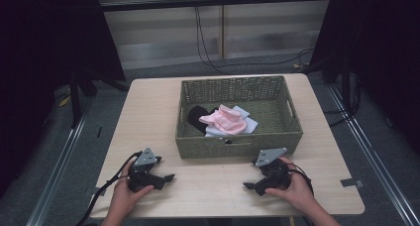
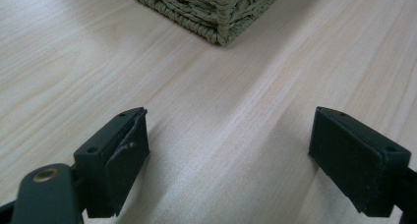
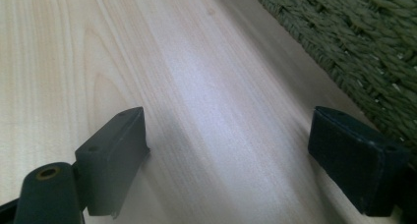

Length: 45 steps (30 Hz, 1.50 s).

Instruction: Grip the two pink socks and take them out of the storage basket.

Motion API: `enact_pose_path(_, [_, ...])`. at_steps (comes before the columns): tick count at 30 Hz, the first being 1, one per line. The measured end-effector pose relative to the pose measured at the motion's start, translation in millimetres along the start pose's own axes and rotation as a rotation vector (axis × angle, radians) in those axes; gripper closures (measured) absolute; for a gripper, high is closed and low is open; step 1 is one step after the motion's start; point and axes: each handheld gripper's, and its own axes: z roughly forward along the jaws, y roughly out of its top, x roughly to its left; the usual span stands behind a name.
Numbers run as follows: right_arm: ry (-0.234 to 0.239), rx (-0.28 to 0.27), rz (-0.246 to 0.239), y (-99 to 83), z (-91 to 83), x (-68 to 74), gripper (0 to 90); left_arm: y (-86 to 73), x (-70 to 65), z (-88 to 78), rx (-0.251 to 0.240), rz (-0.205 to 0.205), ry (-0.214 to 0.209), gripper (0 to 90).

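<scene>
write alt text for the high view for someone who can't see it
A person's two hands rest on a light wooden table, each holding an open black gripper, the left gripper and right gripper pointing inward just in front of a woven green basket. Inside the basket lie a pink cloth, a pale blue-white cloth and a black cloth.

My green woven basket (image 1: 292,124) sits mid-table. Inside it, toward the front left, lie a pink cloth (image 1: 225,121), a white cloth (image 1: 247,123) and a black one (image 1: 195,116), bunched together.
</scene>
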Motion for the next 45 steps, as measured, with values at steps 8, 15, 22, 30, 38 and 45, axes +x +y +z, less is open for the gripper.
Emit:
enact_pose_path(8, [0.059, 0.072, -0.032, 20.2, -3.7, 3.5, 18.7, 0.0, 0.0, 0.0, 0.000, 0.000, 0.000, 14.5])
enact_pose_path(15, [0.076, 0.106, -0.037, 41.8, -20.4, 0.1, 19.1, 0.0, -0.1, 0.0, 0.001, -0.001, 0.000, 14.5])
enact_pose_path(22, [0.073, 0.141, -0.071, 65.0, -40.1, -5.6, 20.5, 0.0, 0.0, 0.0, 0.000, 0.000, 0.000, 14.5])
enact_pose_path(30, [0.072, 0.178, -0.092, 85.3, -54.4, -9.2, 21.3, 0.0, 0.0, -0.1, 0.000, 0.000, 0.000, 14.5])
enact_pose_path(38, [0.085, 0.181, -0.087, 108.1, -67.4, -13.3, 21.8, 0.0, 0.0, -0.1, 0.003, 0.001, 0.000, 14.5])
enact_pose_path(45, [0.096, 0.165, -0.079, 130.4, -75.3, -21.9, 22.4, 0.0, -0.1, -0.1, 0.001, -0.001, 0.000, 14.5])
